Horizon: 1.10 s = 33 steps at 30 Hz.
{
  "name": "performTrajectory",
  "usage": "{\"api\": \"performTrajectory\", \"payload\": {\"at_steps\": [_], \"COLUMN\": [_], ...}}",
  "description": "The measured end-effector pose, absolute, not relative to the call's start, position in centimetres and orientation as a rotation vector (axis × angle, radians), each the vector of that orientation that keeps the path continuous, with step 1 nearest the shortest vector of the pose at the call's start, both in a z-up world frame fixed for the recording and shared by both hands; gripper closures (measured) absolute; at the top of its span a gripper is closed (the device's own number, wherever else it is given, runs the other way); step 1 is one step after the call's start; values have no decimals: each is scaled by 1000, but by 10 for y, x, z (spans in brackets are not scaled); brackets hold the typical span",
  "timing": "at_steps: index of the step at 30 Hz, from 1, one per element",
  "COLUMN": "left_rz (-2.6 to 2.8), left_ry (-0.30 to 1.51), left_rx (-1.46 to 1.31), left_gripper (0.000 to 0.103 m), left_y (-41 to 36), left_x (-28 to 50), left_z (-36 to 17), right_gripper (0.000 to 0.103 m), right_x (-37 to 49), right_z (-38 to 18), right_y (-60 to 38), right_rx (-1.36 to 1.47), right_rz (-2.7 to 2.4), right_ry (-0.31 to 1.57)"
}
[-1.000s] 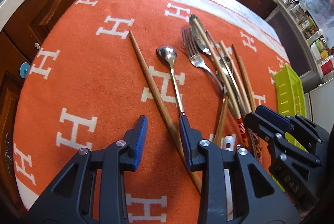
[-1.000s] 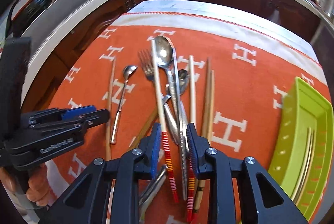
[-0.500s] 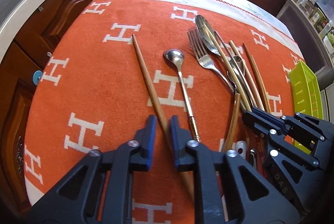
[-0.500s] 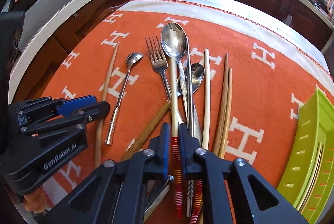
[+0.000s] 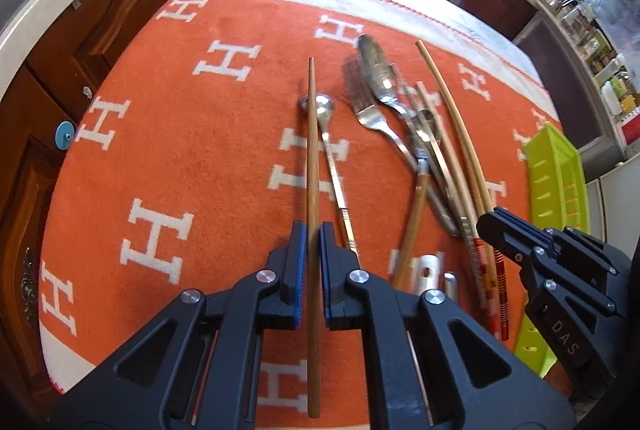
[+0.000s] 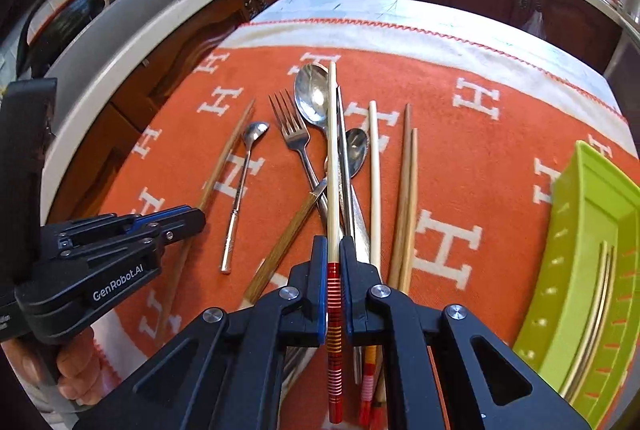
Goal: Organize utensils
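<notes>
1. Both pairs of tongs have closed since a second ago, each now clamped on a chopstick that then lay loose on the cloth; the brown stick has swung from a slant to run straight along the left tongs.
2. Left tongs (image 5: 313, 244), black with blue pads, are pressed tight on a plain brown wooden chopstick (image 5: 311, 149), whose far end crosses the bowl of a small steel teaspoon (image 5: 324, 107) with a gold-toned handle.
3. Right tongs (image 6: 333, 260) are squeezed shut on a pale chopstick with a red-and-gold banded end (image 6: 332, 157); its tip reaches up alongside the bowl of a large steel spoon (image 6: 312, 93).
4. Beneath and beside that stick lies the remaining pile: a steel fork (image 6: 294, 133), a second smaller spoon (image 6: 357, 149), another pale chopstick (image 6: 374, 169), a pair of brown chopsticks (image 6: 408, 189) and a wooden-handled piece (image 6: 280, 246) lying aslant.
5. All of it rests on an orange blanket patterned with white H letters (image 6: 500, 157) spread over the counter.
6. At the right edge sits a lime-green plastic utensil tray (image 6: 568, 230), thin curved metal pieces already inside.
7. A person's fingers (image 6: 76, 370) show under the left tool.
</notes>
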<state>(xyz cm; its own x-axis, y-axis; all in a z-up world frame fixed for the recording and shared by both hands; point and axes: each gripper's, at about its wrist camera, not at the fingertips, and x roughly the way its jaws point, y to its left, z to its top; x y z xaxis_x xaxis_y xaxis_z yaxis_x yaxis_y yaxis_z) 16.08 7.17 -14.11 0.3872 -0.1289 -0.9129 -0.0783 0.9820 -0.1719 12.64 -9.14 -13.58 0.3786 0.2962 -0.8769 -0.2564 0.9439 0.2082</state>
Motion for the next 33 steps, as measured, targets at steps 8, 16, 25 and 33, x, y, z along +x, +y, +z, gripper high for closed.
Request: {"api": "performTrajectory", "payload": {"at_steps": [8, 16, 25, 33], "left_rz": [-117, -222, -370, -514], "left_ry": [1140, 1110, 1104, 1108], "left_rx": [-204, -172, -124, -42], "left_gripper": [99, 99, 99, 99], "left_y": [52, 15, -44, -124], "left_x": [144, 128, 128, 124], "left_z": [-105, -70, -39, -32], "right_gripper": [97, 97, 97, 97], "right_x": [96, 64, 32, 13], "right_z": [-106, -77, -61, -72], "right_y": [-121, -167, -240, -301], "right_rx": [133, 245, 342, 377], "right_rz": [327, 291, 175, 17], "right_ry": [1092, 1036, 976, 990]}}
